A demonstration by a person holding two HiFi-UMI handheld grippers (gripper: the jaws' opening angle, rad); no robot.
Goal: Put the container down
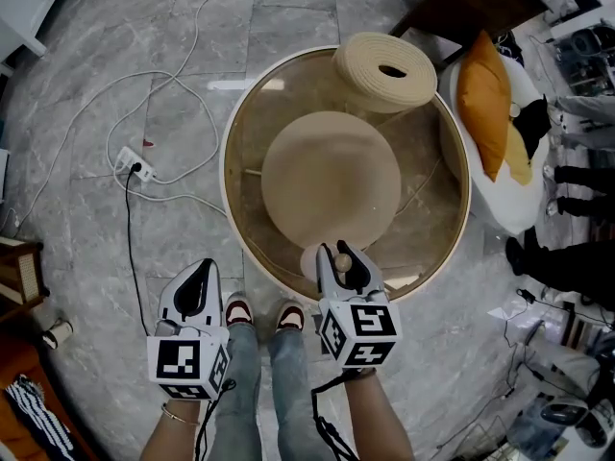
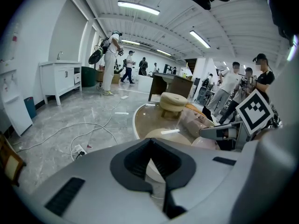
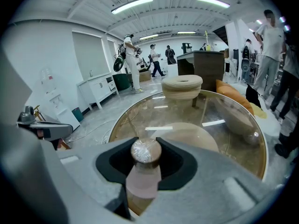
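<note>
The container (image 1: 337, 260) is a small pale pink bottle with a round brown cap (image 3: 145, 151). My right gripper (image 1: 342, 262) is shut on it, above the near rim of the round glass table (image 1: 227, 176). In the right gripper view the bottle (image 3: 142, 181) stands upright between the jaws, cap towards the table (image 3: 261, 139). My left gripper (image 1: 197, 291) hangs over the floor left of the table, shut, with nothing in it. In the left gripper view its jaws (image 2: 152, 164) meet in a thin line.
A woven beige ring-shaped piece (image 1: 386, 70) sits on the table's far edge. A white seat with an orange cushion (image 1: 483, 104) stands to the right. A power strip (image 1: 135, 166) and white cables lie on the marble floor at left. People stand at right and in the background.
</note>
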